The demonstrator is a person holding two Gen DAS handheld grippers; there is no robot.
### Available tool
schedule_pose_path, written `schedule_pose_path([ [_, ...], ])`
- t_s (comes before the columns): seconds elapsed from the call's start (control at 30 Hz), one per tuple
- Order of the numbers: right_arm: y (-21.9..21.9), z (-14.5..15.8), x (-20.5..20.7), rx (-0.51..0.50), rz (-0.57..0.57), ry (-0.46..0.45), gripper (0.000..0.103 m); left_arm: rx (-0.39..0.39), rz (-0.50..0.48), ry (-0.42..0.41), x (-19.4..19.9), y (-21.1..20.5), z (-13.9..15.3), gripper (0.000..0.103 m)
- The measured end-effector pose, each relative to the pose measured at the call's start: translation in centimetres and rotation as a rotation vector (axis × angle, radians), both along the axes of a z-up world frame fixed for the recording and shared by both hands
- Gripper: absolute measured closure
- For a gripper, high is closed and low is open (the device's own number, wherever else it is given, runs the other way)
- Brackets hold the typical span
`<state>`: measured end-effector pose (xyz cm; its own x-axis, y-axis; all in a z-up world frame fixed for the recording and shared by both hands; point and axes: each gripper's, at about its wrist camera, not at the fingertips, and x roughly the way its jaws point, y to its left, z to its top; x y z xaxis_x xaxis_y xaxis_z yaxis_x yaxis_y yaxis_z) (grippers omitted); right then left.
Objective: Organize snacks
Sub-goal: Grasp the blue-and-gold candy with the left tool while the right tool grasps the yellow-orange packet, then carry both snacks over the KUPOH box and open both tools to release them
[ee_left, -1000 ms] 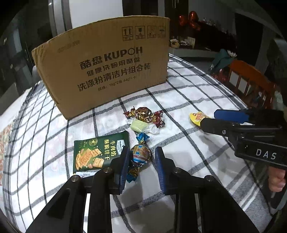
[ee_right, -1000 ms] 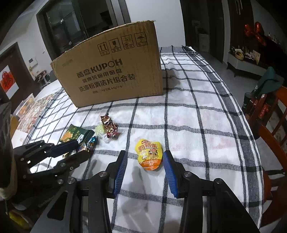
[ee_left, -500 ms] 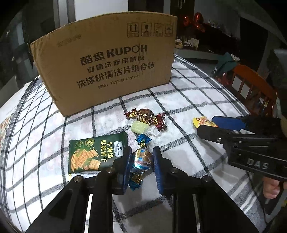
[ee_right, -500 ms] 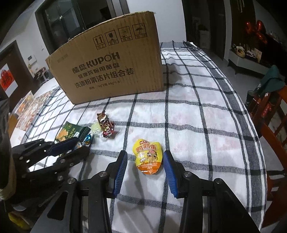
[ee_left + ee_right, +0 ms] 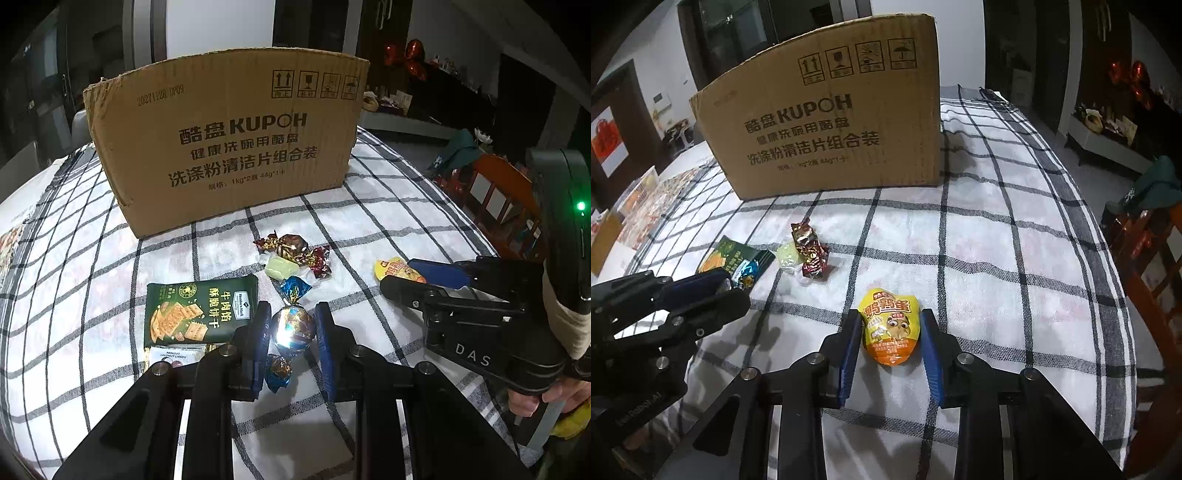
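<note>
A round candy in blue foil (image 5: 293,328) sits on the checked cloth between the blue pads of my left gripper (image 5: 293,314), which is shut on it. From the right wrist view the same candy (image 5: 748,275) peeks out beside the left gripper (image 5: 727,284). My right gripper (image 5: 891,317) straddles a yellow egg pouch (image 5: 890,332). Its jaws are closing and both pads touch the pouch's sides. The left wrist view catches that pouch (image 5: 391,267) sticking out of the right gripper (image 5: 400,277). A hand holds the handle.
A tall cardboard box (image 5: 229,140) stands behind the snacks. A green cracker packet (image 5: 195,314), a red-brown foil candy (image 5: 291,247), a pale green candy (image 5: 280,266) and a small white packet (image 5: 173,356) lie on the tablecloth (image 5: 997,258). A wooden chair (image 5: 1152,240) stands beyond the right edge.
My left jaws closed onto the blue foil candy. My right jaws narrowed from a loose straddle until the pads met the yellow pouch. Neither hand shifted much.
</note>
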<state>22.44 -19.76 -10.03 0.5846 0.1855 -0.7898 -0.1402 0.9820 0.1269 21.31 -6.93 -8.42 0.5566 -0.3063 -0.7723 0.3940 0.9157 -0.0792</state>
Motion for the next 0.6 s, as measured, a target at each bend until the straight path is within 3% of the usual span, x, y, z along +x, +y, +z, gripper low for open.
schedule_pose_path([
  [0.3,0.5,2.8,-1.6,0.021,0.007,-0.062,0.071,-0.043,0.017,-0.004,-1.0,0.8,1.4,0.078],
  [0.6,1.2,7.2,-2.8,0.050,0.025,-0.158,0.071,-0.056,0.031,-0.068,-2.3,1.5,5.4,0.078],
])
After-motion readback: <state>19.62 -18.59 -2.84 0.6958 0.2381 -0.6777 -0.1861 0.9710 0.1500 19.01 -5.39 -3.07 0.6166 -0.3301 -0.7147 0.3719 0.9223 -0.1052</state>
